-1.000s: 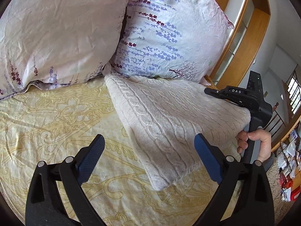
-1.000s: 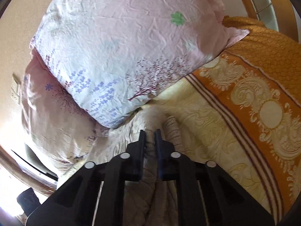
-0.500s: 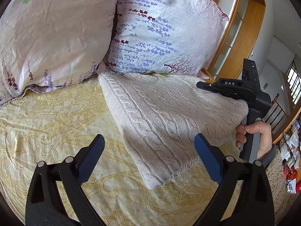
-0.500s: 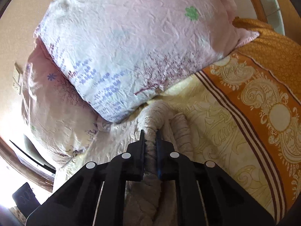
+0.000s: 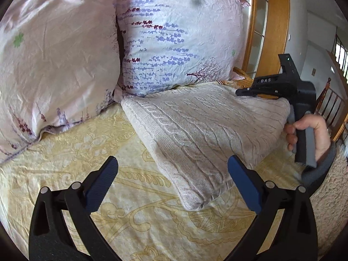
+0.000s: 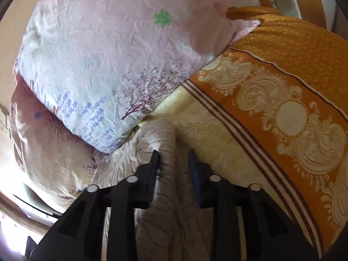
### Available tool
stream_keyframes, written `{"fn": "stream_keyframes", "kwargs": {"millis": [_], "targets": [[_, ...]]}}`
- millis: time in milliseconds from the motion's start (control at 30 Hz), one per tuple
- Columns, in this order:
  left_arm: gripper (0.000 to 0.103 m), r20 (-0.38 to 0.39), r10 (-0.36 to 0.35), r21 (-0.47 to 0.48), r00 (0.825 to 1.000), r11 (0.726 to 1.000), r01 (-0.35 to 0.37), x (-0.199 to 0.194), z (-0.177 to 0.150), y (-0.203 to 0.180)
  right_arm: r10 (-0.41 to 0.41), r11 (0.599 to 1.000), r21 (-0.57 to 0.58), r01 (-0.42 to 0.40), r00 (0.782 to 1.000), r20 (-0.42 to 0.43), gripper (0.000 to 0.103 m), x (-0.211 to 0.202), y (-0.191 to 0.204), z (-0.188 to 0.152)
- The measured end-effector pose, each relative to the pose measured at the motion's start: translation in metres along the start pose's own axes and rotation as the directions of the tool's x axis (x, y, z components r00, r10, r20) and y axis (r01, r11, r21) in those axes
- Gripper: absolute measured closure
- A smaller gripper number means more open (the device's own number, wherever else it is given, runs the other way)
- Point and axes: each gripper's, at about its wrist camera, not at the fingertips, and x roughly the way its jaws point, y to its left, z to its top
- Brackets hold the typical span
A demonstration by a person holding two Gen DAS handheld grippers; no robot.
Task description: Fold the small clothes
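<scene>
Ahead of the left tongs [image 5: 171, 180], spread wide and empty, the folded sweater [image 5: 195, 130] lies on the bed [image 5: 87, 163], its long axis running from beside the left tongs' right finger away toward the pillows [image 5: 174, 43]. The right tongs [image 6: 174, 163], partly open, straddle its far-right edge loosely, apparently not pinching. The right tongs are nearer.

white "das" lettering, on the black right gripper [image 5: 261, 92]
</scene>
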Motion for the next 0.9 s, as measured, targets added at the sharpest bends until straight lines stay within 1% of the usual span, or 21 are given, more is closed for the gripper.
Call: {"fn": "stream_keyframes", "kwargs": {"millis": [33, 67, 100, 167, 233, 300, 400, 467, 533, 600, 633, 700, 733, 800, 833, 900], "targets": [[0.002, 0.005, 0.004, 0.025, 1.0, 1.0, -0.004, -0.001, 0.0, -0.002, 0.025, 0.999, 0.039, -0.026, 0.999, 0.026, 0.052, -0.013, -0.005, 0.0], [0.002, 0.009, 0.002, 0.043, 1.0, 0.999, -0.002, -0.002, -0.001, -0.004, 0.067, 0.995, 0.063, -0.071, 0.996, 0.055, 0.045, -0.027, -0.008, -0.001], [0.002, 0.014, -0.005, 0.05, 1.0, 0.999, 0.004, -0.004, -0.001, -0.005, 0.096, 0.993, 0.065, -0.101, 0.993, 0.071, 0.043, -0.04, -0.009, -0.002], [0.002, 0.026, -0.026, 0.052, 0.999, 0.998, 0.024, -0.008, -0.001, -0.005, 0.132, 0.991, 0.025, -0.134, 0.989, 0.069, 0.042, -0.062, -0.006, -0.009], [0.002, 0.041, -0.043, 0.046, 0.998, 0.998, 0.042, -0.011, -0.001, -0.003, 0.14, 0.989, -0.049, -0.138, 0.99, 0.035, 0.042, -0.079, 0.001, -0.019], [0.003, 0.039, -0.032, 0.027, 0.999, 0.999, 0.031, -0.015, -0.003, -0.002, 0.115, 0.985, -0.129, -0.114, 0.993, 0.001, 0.042, -0.09, 0.01, -0.033], [0.003, 0.055, -0.046, 0.01, 0.997, 0.999, 0.045, -0.031, -0.008, -0.003, 0.074, 0.974, -0.213, -0.075, 0.997, -0.015, 0.042, -0.095, 0.019, -0.051], [0.003, 0.073, -0.046, 0.034, 0.996, 0.998, 0.044, -0.042, -0.014, -0.007, 0.075, 0.969, -0.236, -0.077, 0.997, -0.016, 0.042, -0.099, 0.019, -0.059], [0.007, 0.076, -0.036, 0.066, 0.996, 0.997, 0.031, -0.047, -0.019, -0.013, 0.086, 0.963, -0.252, -0.09, 0.996, -0.026, 0.042, -0.097, 0.02, -0.066], [0.015, 0.061, -0.018, 0.095, 0.998, 0.995, 0.012, -0.044, -0.022, -0.02, 0.074, 0.961, -0.265, -0.082, 0.996, -0.039, 0.043, -0.093, 0.02, -0.072], [0.017, 0.051, 0.005, 0.104, 0.999, 0.995, -0.01, -0.041, -0.022, -0.023, 0.07, 0.959, -0.271, -0.079, 0.997, -0.045, 0.043, -0.09, 0.02, -0.074], [0.031, 0.027, 0.049, 0.119, 0.998, 0.992, -0.052, -0.031, -0.022, -0.027, 0.057, 0.957, -0.282, -0.069, 0.997, -0.051, 0.046, -0.087, 0.02, -0.077], [0.035, 0.01, 0.07, 0.126, 0.998, 0.989, -0.071, -0.026, -0.022, -0.029, 0.046, 0.957, -0.283, -0.058, 0.998, -0.049, 0.049, -0.086, 0.019, -0.079], [0.049, -0.021, 0.105, 0.146, 0.994, 0.984, -0.101, -0.016, -0.023, -0.031, 0.032, 0.957, -0.285, -0.045, 0.998, -0.052, 0.056, -0.083, 0.016, -0.081], [0.05, -0.036, 0.117, 0.154, 0.992, 0.982, -0.11, -0.012, -0.025, -0.033, 0.035, 0.958, -0.283, -0.049, 0.998, -0.056, 0.059, -0.081, 0.014, -0.082], [0.054, -0.057, 0.114, 0.165, 0.992, 0.981, -0.103, -0.01, -0.028, -0.034, 0.042, 0.958, -0.281, -0.058, 0.997, -0.062, 0.059, -0.08, 0.012, -0.083]]}}
